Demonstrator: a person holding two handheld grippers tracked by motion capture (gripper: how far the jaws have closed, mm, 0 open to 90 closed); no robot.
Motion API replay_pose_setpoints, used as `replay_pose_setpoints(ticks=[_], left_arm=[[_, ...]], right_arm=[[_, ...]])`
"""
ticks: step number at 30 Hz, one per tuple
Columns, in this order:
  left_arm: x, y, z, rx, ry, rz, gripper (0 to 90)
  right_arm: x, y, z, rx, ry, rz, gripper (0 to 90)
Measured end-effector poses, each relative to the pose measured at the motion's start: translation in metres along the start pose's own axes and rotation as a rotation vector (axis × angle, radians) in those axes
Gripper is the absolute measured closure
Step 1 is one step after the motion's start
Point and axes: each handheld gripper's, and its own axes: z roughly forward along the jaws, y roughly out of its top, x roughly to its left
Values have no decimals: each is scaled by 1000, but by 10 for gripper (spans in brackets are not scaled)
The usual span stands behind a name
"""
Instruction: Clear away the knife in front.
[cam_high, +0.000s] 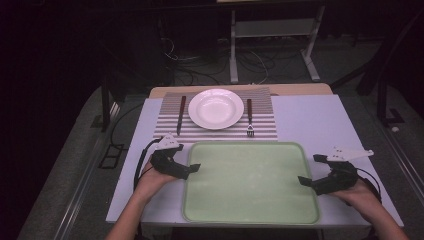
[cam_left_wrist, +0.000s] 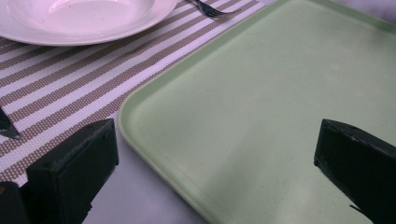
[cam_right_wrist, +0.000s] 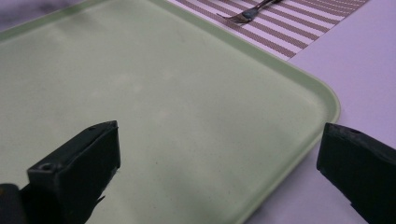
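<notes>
An empty pale green tray (cam_high: 250, 144) lies on the near half of the table. My left gripper (cam_high: 192, 169) is open at the tray's left edge. In the left gripper view the tray's rim (cam_left_wrist: 140, 135) runs between the jaws of my left gripper (cam_left_wrist: 215, 140), one jaw outside the tray and one over it. My right gripper (cam_high: 302, 181) is open at the tray's right edge. It (cam_right_wrist: 219, 140) straddles the tray's right rim (cam_right_wrist: 322, 121) the same way. Nothing is held.
Behind the tray lies a striped placemat (cam_high: 265, 127) with a white plate (cam_high: 216, 108) on it. A knife (cam_high: 180, 115) lies left of the plate and a fork (cam_high: 249, 117) right of it. The pale tabletop (cam_high: 310, 120) is bare to the right. Cables and a table frame lie on the floor beyond.
</notes>
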Motion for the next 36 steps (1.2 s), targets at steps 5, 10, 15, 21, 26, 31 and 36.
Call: replay_pose_setpoints(ticks=[5, 10, 15, 21, 26, 31, 36], left_arm=[[2, 2, 2, -1, 2, 2, 0], [5, 6, 4, -6, 11, 9, 0], [7, 7, 5, -15, 18, 8, 0], [10, 9, 6, -22, 27, 5, 0], [13, 11, 8, -21, 35, 7, 0], [18, 13, 9, -22, 45, 7, 0], [21, 15, 11, -23, 50, 2, 0]], right_arm=[[0, 0, 0, -2, 1, 2, 0], [-1, 0, 0, -9, 0, 5, 0], [0, 0, -1, -12, 2, 6, 0], [0, 0, -1, -11, 5, 4, 0], [1, 0, -1, -13, 3, 3, 0], [0, 0, -1, -14, 4, 5, 0], [0, -1, -1, -13, 4, 5, 0]])
